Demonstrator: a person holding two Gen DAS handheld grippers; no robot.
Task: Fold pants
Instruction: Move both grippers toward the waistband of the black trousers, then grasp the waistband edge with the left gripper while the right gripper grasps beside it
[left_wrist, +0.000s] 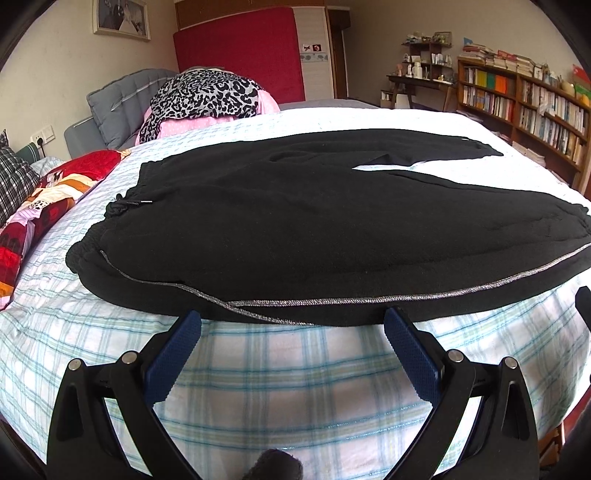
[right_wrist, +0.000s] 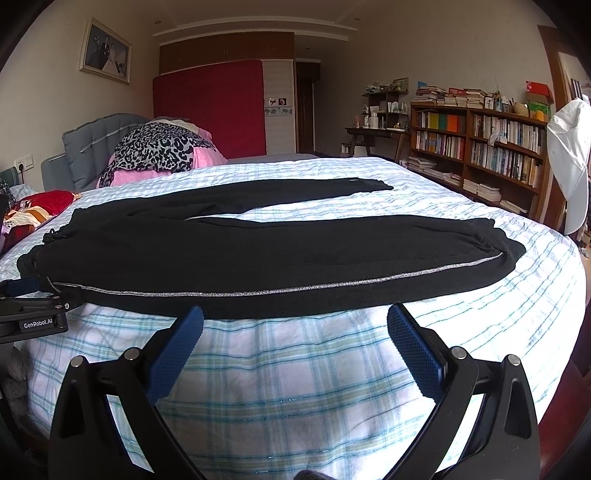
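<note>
Left wrist view first: we see our left gripper (left_wrist: 293, 325) spread wide, holding nothing, its blue pads (left_wrist: 173, 356) hovering over the checked bedsheet (left_wrist: 280, 391) just short of the near edge of the black pants (left_wrist: 295, 229). Whether the pad tips touch the cloth we cannot tell. In the right wrist view our right gripper (right_wrist: 295, 321) is likewise spread wide and empty, its tips at the pants' near edge, farther toward the leg cuffs than the left one. The left gripper's black body shows there at the picture's left edge, beside the waistband end of the pants.

The pants lie flat and unfolded on the bed, waistband (left_wrist: 110, 206) to our left with a drawstring on it, both legs running to the right. A silver stripe (left_wrist: 369, 298) follows the near side seam. The near leg ends in a gathered cuff (right_wrist: 495, 240); the far leg (right_wrist: 332, 186) lies apart from it, with a wedge of bedsheet between them.

Beyond the waistband sit a red patterned quilt (left_wrist: 48, 195) and a leopard-print cloth (left_wrist: 203, 96) on pink bedding against a grey headboard (left_wrist: 118, 99). Behind the pants, across the room, stand a red panel (left_wrist: 240, 51) and a bookshelf (right_wrist: 480, 144).
</note>
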